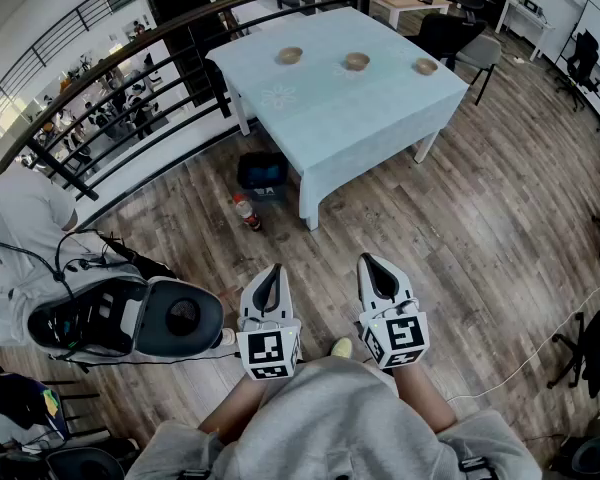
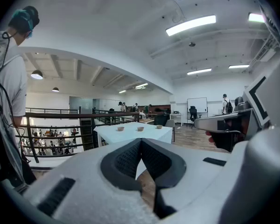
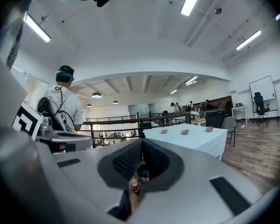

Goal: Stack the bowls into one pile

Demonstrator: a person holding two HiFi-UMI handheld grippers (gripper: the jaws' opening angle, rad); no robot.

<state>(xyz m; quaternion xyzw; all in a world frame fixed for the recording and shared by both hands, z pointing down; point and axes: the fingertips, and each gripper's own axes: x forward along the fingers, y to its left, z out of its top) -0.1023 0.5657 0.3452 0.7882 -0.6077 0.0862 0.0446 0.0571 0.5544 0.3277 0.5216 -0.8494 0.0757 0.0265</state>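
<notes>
- Currently the left gripper (image 1: 271, 273) has jaws pressed together, empty;
- right gripper (image 1: 376, 265) likewise closed, empty;
- three bowls (image 1: 357, 62) stand apart on the table (image 1: 340, 118).

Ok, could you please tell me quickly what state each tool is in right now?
Left tool: closed, tips together, holding nothing.
Right tool: closed, tips together, holding nothing.

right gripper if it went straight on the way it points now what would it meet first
Nothing close: open wood floor lies ahead of the right gripper, then probably the table at its near side; depth is unclear.
</notes>
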